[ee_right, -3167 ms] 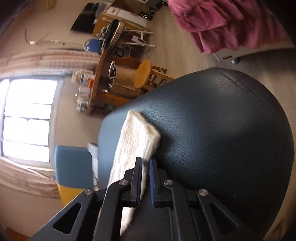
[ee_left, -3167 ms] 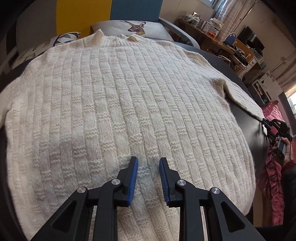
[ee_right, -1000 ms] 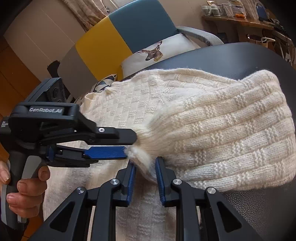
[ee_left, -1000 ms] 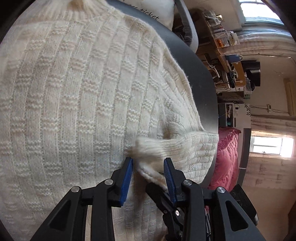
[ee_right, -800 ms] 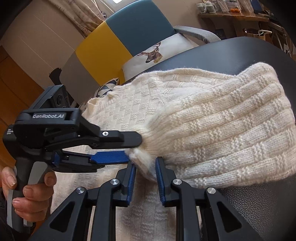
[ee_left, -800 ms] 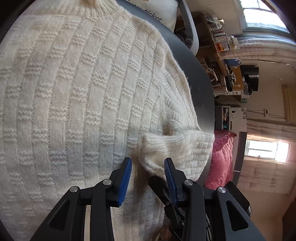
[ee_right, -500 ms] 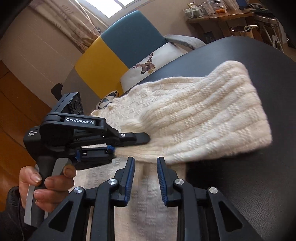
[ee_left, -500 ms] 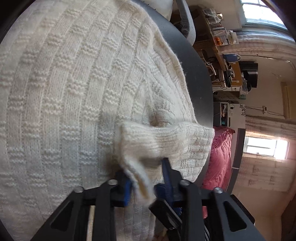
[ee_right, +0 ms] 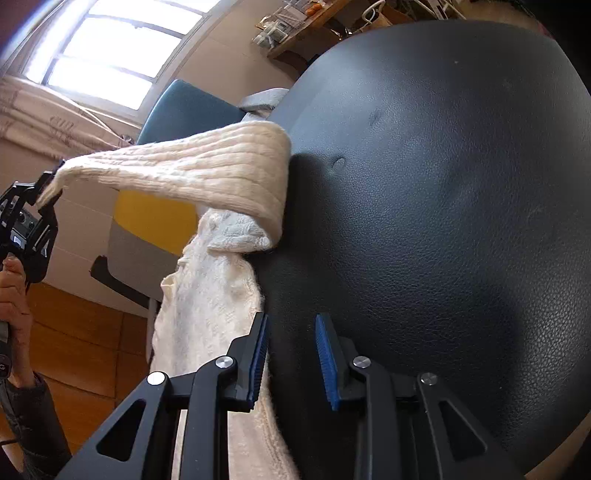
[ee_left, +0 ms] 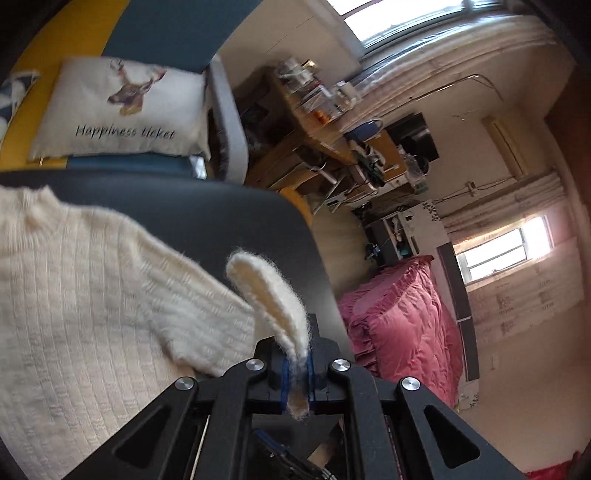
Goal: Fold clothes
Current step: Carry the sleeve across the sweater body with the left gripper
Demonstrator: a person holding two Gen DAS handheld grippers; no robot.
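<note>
A cream knitted sweater (ee_left: pixel 85 295) lies on a dark leather surface (ee_left: pixel 221 218). My left gripper (ee_left: pixel 297 373) is shut on the sleeve cuff (ee_left: pixel 273 295) and holds it lifted off the surface. In the right wrist view the sleeve (ee_right: pixel 207 173) stretches up and left from the sweater's side edge (ee_right: pixel 207 306) to the left gripper (ee_right: pixel 37 206). My right gripper (ee_right: pixel 291 358) is open and empty, low over the dark leather surface (ee_right: pixel 443 221), its left finger touching the sweater's edge.
A deer-print cushion (ee_left: pixel 122 110) sits on a yellow and blue chair (ee_left: pixel 162 33) behind the surface. A cluttered wooden desk (ee_left: pixel 332 140) and a pink bedspread (ee_left: pixel 402 325) are to the right. The leather surface curves down at its right edge.
My right gripper let go of the sleeve cuff and opened, moving back to the sweater's edge. My left gripper closed on the cuff and lifted it up and away.
</note>
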